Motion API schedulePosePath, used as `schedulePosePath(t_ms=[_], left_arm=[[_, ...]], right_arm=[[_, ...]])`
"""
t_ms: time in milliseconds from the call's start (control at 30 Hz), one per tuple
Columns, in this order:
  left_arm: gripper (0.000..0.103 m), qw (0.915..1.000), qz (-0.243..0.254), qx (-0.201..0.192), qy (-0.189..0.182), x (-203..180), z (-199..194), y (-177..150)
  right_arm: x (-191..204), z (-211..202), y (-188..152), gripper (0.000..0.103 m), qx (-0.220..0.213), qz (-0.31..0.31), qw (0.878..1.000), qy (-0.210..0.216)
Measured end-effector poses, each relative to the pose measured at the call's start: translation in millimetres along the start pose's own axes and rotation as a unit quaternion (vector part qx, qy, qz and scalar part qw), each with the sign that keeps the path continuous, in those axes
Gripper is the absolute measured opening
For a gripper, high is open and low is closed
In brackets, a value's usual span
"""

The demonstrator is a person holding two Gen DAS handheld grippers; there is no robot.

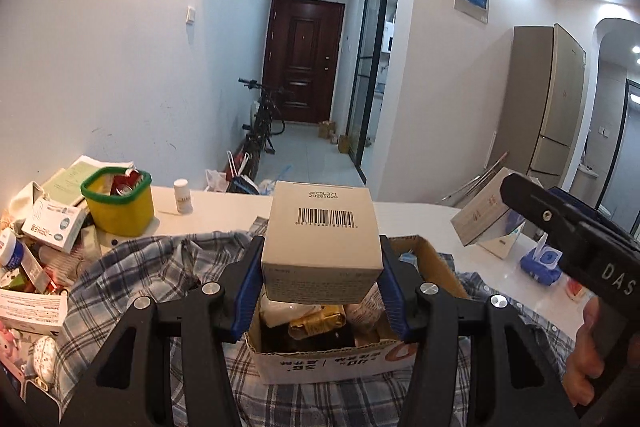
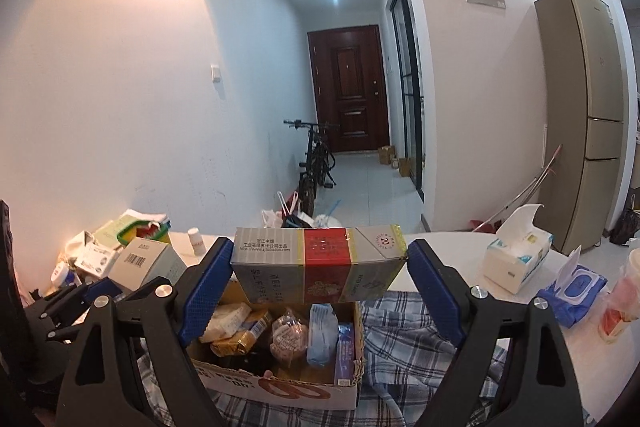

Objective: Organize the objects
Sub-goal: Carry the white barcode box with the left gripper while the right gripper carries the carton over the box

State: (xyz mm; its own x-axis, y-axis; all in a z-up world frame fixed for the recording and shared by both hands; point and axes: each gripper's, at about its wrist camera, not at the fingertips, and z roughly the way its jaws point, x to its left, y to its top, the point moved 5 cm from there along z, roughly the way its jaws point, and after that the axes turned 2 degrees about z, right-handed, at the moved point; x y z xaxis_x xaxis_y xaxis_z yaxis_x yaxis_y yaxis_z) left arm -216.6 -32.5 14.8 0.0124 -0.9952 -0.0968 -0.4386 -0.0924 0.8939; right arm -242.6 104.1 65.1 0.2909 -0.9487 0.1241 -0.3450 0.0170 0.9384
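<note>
My left gripper [image 1: 320, 267] is shut on a beige box with a barcode [image 1: 320, 227], held just above an open cardboard box [image 1: 436, 259]. The cardboard box stands on a plaid cloth [image 1: 140, 267] and holds several packets and a gold-wrapped item [image 1: 320, 321]. My right gripper [image 2: 320, 259] is shut on a silver and red carton [image 2: 320, 267], clamped by its two ends over the same cardboard box [image 2: 280, 387]. In the right wrist view the barcode box [image 2: 140, 263] hangs at the left in the left gripper's fingers [image 2: 100, 287].
A yellow tub with a green rim [image 1: 120, 203], a white bottle [image 1: 183, 197] and a heap of packets [image 1: 48, 227] crowd the white table's left end. A tissue box [image 2: 516, 259] and a blue wipes pack [image 2: 572, 291] lie to the right. A hand [image 1: 588, 347] grips the right tool.
</note>
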Motion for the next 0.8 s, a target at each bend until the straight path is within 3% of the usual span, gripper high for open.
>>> schedulePosePath(t_ms=[133, 300, 733, 767, 800], left_arm=[[0.055, 0.9998, 0.004, 0.021, 0.003, 2, 19, -10], [0.055, 0.9965, -0.032, 0.071, -0.032, 10, 39, -23], [0.055, 0.9933, -0.037, 0.104, -0.036, 7, 54, -37], [0.062, 0.9929, -0.035, 0.107, -0.036, 7, 56, -38], [0.079, 0.9925, -0.036, 0.112, -0.036, 7, 58, -39]], right_arm=[[-4, 12, -12, 0.087, 0.018, -0.004, 1.0, -0.008], [-7, 30, -29, 0.087, 0.051, -0.006, 0.999, -0.007], [-13, 28, -27, 0.087, 0.053, -0.002, 0.999, -0.012], [-14, 28, -27, 0.087, 0.052, -0.002, 0.999, -0.012], [-15, 28, -27, 0.087, 0.052, -0.001, 0.999, -0.012]])
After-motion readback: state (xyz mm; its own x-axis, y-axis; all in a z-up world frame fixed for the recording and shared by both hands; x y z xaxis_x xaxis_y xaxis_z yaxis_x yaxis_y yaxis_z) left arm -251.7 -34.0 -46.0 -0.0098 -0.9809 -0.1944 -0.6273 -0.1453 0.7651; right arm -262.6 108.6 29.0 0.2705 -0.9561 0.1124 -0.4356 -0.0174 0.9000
